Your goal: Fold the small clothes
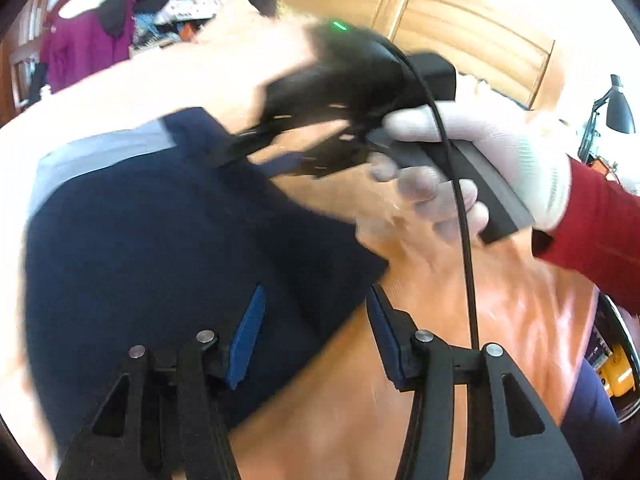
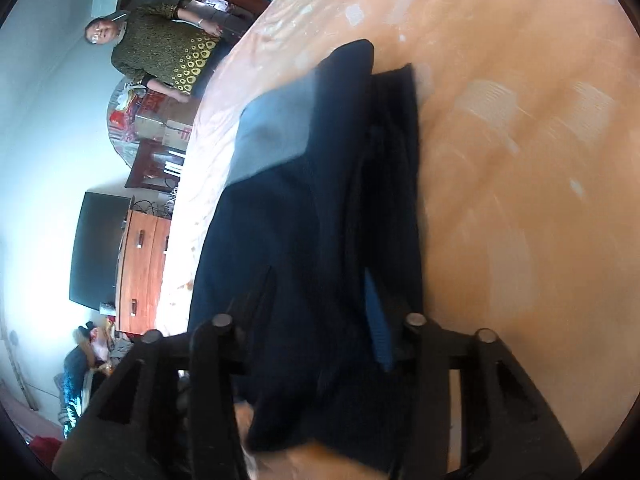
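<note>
Left wrist view: left hand-held gripper (image 1: 316, 332) spread wide, empty, over one navy garment (image 1: 160, 248) with a grey band, lying on the orange bedspread (image 1: 500, 300). Right hand-held gripper (image 1: 276, 148), blurred, gripped by a white-gloved hand (image 1: 480, 160); its fingertips meet the garment's far edge, jaw state unclear.

Right wrist view: right hand-held gripper (image 2: 320, 300) fingers apart, garment (image 2: 300, 200) between them; grip uncertain. One seated person (image 2: 160, 52) in the background. No containers seen.

Left tool (image 1: 316, 336) gapes over navy garment (image 1: 160, 248) on orange bedspread (image 1: 440, 280).
</note>
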